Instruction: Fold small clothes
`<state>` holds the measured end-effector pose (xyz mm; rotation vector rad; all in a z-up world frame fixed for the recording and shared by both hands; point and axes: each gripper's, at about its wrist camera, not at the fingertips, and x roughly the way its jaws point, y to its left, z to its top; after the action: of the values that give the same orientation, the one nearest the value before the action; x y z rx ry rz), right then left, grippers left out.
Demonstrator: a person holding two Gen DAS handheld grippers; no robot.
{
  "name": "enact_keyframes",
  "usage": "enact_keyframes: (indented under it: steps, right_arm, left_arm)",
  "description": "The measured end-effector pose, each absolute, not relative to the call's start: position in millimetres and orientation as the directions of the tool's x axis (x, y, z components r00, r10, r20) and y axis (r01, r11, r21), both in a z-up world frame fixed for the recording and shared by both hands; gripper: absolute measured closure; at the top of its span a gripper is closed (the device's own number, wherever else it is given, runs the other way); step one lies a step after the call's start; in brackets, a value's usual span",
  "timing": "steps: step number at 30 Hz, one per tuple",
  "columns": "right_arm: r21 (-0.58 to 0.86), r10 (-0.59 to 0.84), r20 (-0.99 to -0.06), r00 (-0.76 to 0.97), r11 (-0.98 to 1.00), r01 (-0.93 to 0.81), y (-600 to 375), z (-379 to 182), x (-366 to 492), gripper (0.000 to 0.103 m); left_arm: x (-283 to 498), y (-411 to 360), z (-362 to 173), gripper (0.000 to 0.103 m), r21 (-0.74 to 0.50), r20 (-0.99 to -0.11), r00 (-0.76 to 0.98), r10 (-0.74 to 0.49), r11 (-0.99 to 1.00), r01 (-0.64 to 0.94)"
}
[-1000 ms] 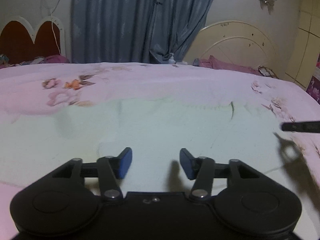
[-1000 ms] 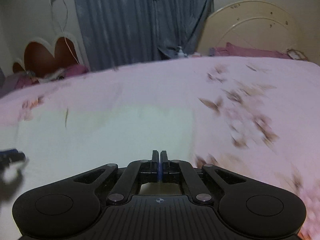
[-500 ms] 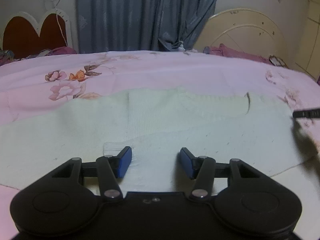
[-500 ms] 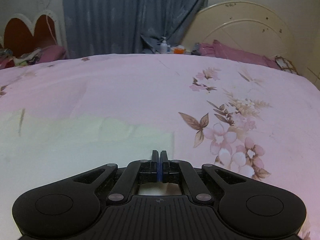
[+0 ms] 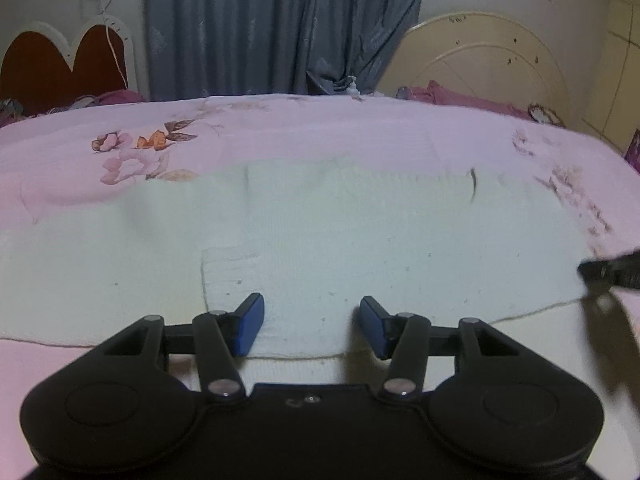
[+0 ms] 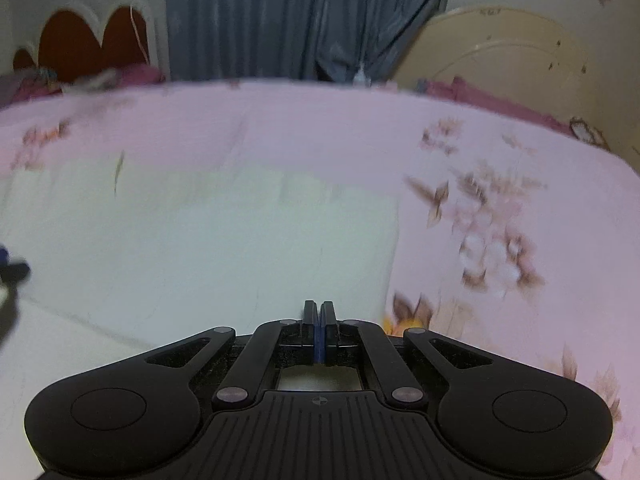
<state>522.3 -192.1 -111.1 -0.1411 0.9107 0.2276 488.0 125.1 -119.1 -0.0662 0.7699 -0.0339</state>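
A pale cream knitted garment (image 5: 328, 240) lies flat across the pink floral bedspread (image 5: 320, 132). It also shows in the right wrist view (image 6: 192, 248), where its right edge ends near the middle. My left gripper (image 5: 311, 326) is open and empty, low over the garment's near hem, where a folded flap lies. My right gripper (image 6: 319, 316) is shut with nothing visible between the pads, above the garment's right part. The right gripper's tip shows at the right edge of the left wrist view (image 5: 608, 272). The left gripper's tip shows at the left edge of the right wrist view (image 6: 12, 270).
Blue curtains (image 5: 280, 24) hang behind the bed. A red heart-shaped headboard (image 5: 60, 68) stands at the back left and a cream arched headboard (image 5: 488, 60) at the back right. Pink bedding (image 5: 460, 98) lies by the cream headboard.
Both wrist views have shifted over the garment. The right view swung left, so more of the garment shows in it. The left jaws stayed open and the right stayed shut.
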Motion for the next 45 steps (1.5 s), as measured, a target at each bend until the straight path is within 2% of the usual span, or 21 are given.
enact_keyframes:
  steps: [2, 4, 6, 7, 8, 9, 11, 12, 14, 20, 23, 29, 30, 31, 33, 38, 41, 45]
  right_arm:
    - [-0.016, 0.141, -0.786, 0.602, 0.969, -0.247, -192, -106, 517, 0.103]
    - [0.012, 0.159, -0.764, 0.626, 0.973, -0.233, -192, -97, 510, 0.103]
    - [0.015, 0.157, -0.749, 0.644, 0.975, -0.22, -188, -91, 505, 0.102]
    - [0.022, 0.158, -0.743, 0.651, 0.977, -0.213, -184, -89, 503, 0.094]
    - [0.027, 0.161, -0.735, 0.658, 0.977, -0.21, -180, -87, 500, 0.055]
    - [0.033, 0.173, -0.72, 0.673, 0.976, -0.216, -176, -86, 498, 0.029]
    - [0.05, 0.208, -0.703, 0.68, 0.968, -0.245, -163, -83, 493, 0.029]
    - [0.065, 0.227, -0.698, 0.679, 0.965, -0.255, -157, -82, 492, 0.033]
    - [0.091, 0.25, -0.698, 0.671, 0.96, -0.263, -145, -81, 490, 0.043]
    - [0.104, 0.274, -0.724, 0.633, 0.951, -0.293, -105, -85, 492, 0.044]
    - [0.103, 0.269, -0.73, 0.629, 0.952, -0.287, -95, -87, 493, 0.044]
    - [0.103, 0.249, -0.739, 0.626, 0.96, -0.259, -90, -87, 499, 0.044]
    - [0.107, 0.247, -0.739, 0.626, 0.962, -0.252, -90, -87, 501, 0.044]
    - [0.112, 0.247, -0.739, 0.627, 0.963, -0.247, -92, -88, 503, 0.044]
    - [0.116, 0.243, -0.739, 0.629, 0.965, -0.236, -93, -87, 505, 0.044]
    - [0.134, 0.245, -0.727, 0.641, 0.967, -0.217, -103, -86, 505, 0.044]
    - [0.148, 0.247, -0.726, 0.642, 0.968, -0.205, -112, -87, 505, 0.044]
    - [0.17, 0.252, -0.718, 0.649, 0.967, -0.188, -130, -85, 503, 0.044]
  left_arm:
    - [482, 134, -112, 0.046, -0.086, -0.674, 0.737, -0.047, 0.996, -0.014]
    - [473, 151, -105, 0.032, -0.092, -0.647, 0.762, -0.024, 0.995, -0.047]
    - [459, 176, -98, 0.029, -0.098, -0.625, 0.78, 0.013, 0.991, -0.095]
    - [452, 191, -96, 0.028, -0.099, -0.619, 0.784, 0.037, 0.987, -0.124]
    - [445, 206, -94, 0.028, -0.1, -0.616, 0.785, 0.061, 0.983, -0.155]
    - [435, 226, -92, 0.03, -0.106, -0.609, 0.788, 0.093, 0.975, -0.197]
    - [417, 264, -89, 0.037, -0.134, -0.599, 0.788, 0.144, 0.952, -0.276]
    - [407, 285, -89, 0.041, -0.153, -0.6, 0.781, 0.175, 0.933, -0.327]
    - [389, 327, -91, 0.042, -0.2, -0.6, 0.766, 0.23, 0.884, -0.422]
    - [365, 435, -106, 0.05, -0.366, -0.612, 0.732, 0.3, 0.713, -0.598]
    - [363, 476, -120, 0.052, -0.474, -0.615, 0.737, 0.28, 0.616, -0.629]
    - [368, 508, -131, 0.059, -0.608, -0.548, 0.799, 0.248, 0.537, -0.584]
    - [368, 509, -132, 0.069, -0.608, -0.547, 0.799, 0.251, 0.536, -0.585]
    - [371, 511, -133, 0.097, -0.602, -0.553, 0.796, 0.246, 0.543, -0.586]
    - [377, 512, -132, 0.1, -0.603, -0.556, 0.8, 0.224, 0.554, -0.574]
    - [390, 470, -102, 0.1, -0.555, -0.494, 0.848, 0.193, 0.681, -0.478]
    - [405, 420, -81, 0.1, -0.523, -0.46, 0.881, 0.111, 0.768, -0.37]
    - [436, 339, -62, 0.1, -0.459, -0.466, 0.885, -0.007, 0.857, -0.235]
